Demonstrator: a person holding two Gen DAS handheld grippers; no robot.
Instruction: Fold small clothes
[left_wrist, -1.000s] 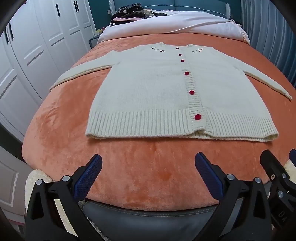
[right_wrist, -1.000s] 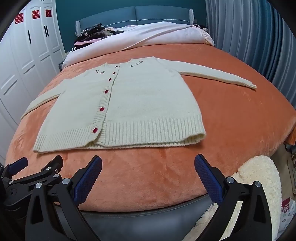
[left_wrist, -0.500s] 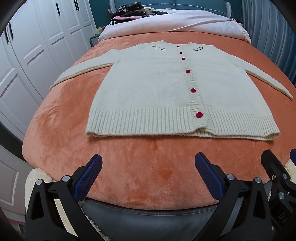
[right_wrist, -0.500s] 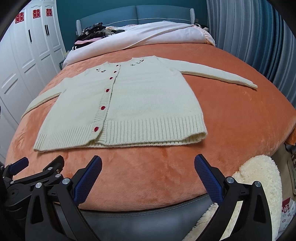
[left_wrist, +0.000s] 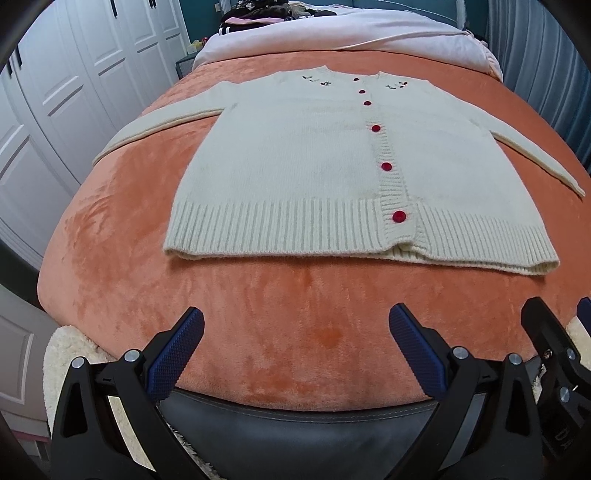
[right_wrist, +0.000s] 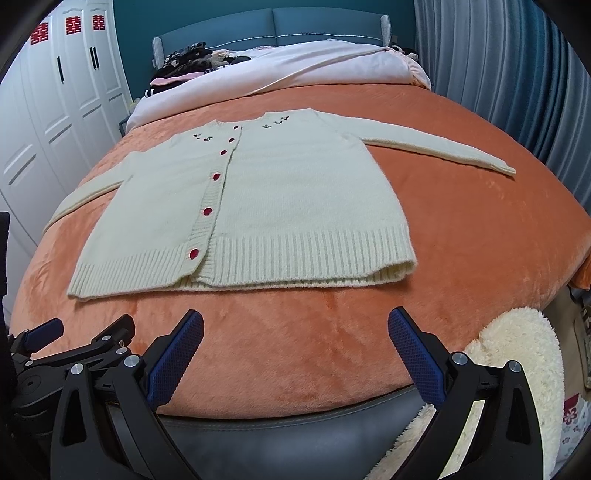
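A cream knit cardigan (left_wrist: 295, 162) (right_wrist: 288, 199) with red buttons lies flat and buttoned on an orange blanket (left_wrist: 288, 317) (right_wrist: 480, 229), sleeves spread out to both sides, ribbed hem toward me. My left gripper (left_wrist: 295, 332) hangs open over the bed's near edge, short of the hem, with nothing between its blue-padded fingers. My right gripper (right_wrist: 295, 332) stands open likewise, in front of the hem's right half. The right gripper's frame shows at the left wrist view's right edge; the left gripper's frame shows at the right wrist view's left edge.
A white duvet (right_wrist: 317, 66) and a pile of dark clothes (right_wrist: 184, 62) lie at the bed's head. White wardrobe doors (left_wrist: 74, 74) line the left; blue curtains (right_wrist: 517, 74) the right. A fluffy cream rug (right_wrist: 517, 369) lies on the floor at the bed's foot.
Both grippers have edged slightly forward toward the cardigan's hem; both remain open. The cardigan has not moved.
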